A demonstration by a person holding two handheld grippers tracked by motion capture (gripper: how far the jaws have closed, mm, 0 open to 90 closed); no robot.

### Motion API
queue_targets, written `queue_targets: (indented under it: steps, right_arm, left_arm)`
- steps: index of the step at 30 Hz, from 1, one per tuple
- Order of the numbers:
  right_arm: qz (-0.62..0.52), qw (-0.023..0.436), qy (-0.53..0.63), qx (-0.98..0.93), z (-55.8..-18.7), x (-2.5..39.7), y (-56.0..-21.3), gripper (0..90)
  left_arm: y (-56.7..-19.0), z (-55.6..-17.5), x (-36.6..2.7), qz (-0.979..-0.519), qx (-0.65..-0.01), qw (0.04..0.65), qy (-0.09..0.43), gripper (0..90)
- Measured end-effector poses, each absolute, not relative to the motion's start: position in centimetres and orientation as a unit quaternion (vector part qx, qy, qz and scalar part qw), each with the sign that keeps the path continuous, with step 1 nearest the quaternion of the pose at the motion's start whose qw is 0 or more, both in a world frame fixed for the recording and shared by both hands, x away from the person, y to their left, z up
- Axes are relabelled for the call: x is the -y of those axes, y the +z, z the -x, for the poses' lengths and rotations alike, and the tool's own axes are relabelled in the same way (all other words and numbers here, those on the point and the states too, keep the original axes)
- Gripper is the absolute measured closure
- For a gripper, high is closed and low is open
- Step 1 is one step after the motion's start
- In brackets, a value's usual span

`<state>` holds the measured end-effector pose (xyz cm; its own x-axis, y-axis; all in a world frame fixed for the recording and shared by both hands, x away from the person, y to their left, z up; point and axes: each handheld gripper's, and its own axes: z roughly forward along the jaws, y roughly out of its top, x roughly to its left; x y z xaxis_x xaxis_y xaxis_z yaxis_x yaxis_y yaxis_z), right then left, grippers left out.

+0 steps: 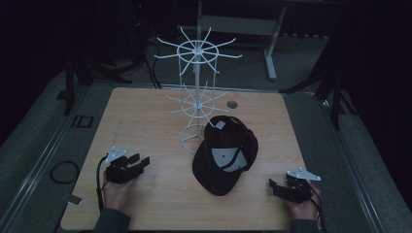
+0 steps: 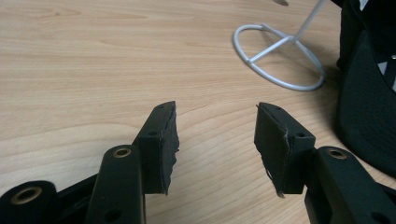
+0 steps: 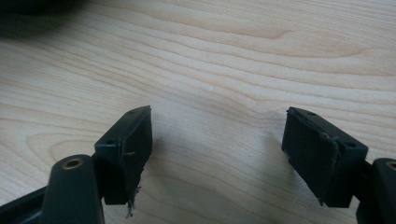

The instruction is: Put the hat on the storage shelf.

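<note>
A black cap point(image 1: 224, 154) lies upside down on the wooden table point(image 1: 145, 116), a white label showing inside it, its brim toward the front edge. Just behind it stands a white wire rack point(image 1: 197, 92) with two tiers of hooks and a ring base point(image 2: 280, 56). My left gripper point(image 1: 139, 160) rests open at the front left, pointing toward the cap point(image 2: 369, 102), with bare wood between its pads. My right gripper point(image 1: 273, 186) rests open at the front right, right of the cap's brim, over bare wood point(image 3: 215, 135).
A round cable hole point(image 1: 232, 104) sits in the table behind the rack. A coiled cable point(image 1: 64, 171) lies on the floor to the left. Dark stands and a white table frame point(image 1: 272, 48) are beyond the far edge.
</note>
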<state>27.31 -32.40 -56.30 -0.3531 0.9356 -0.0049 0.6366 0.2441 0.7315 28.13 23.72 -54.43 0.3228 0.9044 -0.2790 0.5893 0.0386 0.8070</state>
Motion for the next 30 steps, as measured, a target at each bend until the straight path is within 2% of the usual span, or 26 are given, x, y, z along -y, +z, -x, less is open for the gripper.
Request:
queue_targets:
  steps: [16, 30]
  right_arm:
    - [-0.522, 0.229, 0.326, -0.755, -27.4, 32.3, -56.3, 23.7]
    - [-0.521, 0.228, 0.326, -0.755, -27.4, 32.3, -56.3, 23.7]
  left_arm:
    - [-52.9, -27.9, -24.0, -0.674, -0.554, 0.467, 0.145, 55.2]
    - [-49.4, -28.8, -20.6, -0.714, -0.501, 0.469, 0.139, 53.4]
